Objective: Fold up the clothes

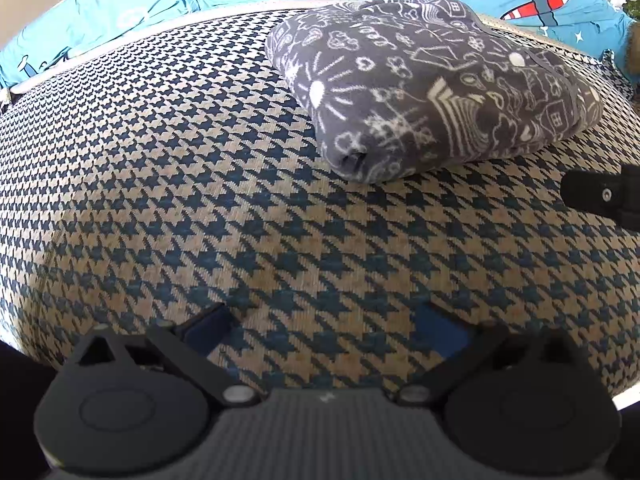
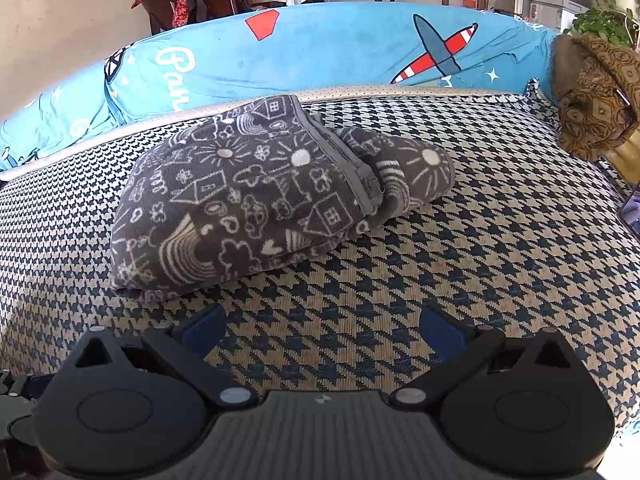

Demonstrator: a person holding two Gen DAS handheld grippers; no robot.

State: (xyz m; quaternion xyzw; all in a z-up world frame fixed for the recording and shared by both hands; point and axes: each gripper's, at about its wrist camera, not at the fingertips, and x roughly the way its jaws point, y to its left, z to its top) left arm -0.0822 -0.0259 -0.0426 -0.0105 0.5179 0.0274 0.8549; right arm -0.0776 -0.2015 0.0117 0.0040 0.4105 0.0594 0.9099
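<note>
The gray fleece garment (image 2: 256, 196), soft and thick with white doodle drawings, lies folded in a compact bundle on the houndstooth sofa seat (image 2: 460, 280). Both the left tongs (image 1: 324, 330) and the right tongs (image 2: 322, 330) are released and grasp nothing. The folding looks finished; next comes probably only tidying the loose hem.

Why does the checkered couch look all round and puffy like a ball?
Both wrist views use fisheye lenses, so the flat houndstooth cover bulges and the corners go black. In the left view, the open left claw looks blurry; in the right view, the grey blanket is sharp.
</note>
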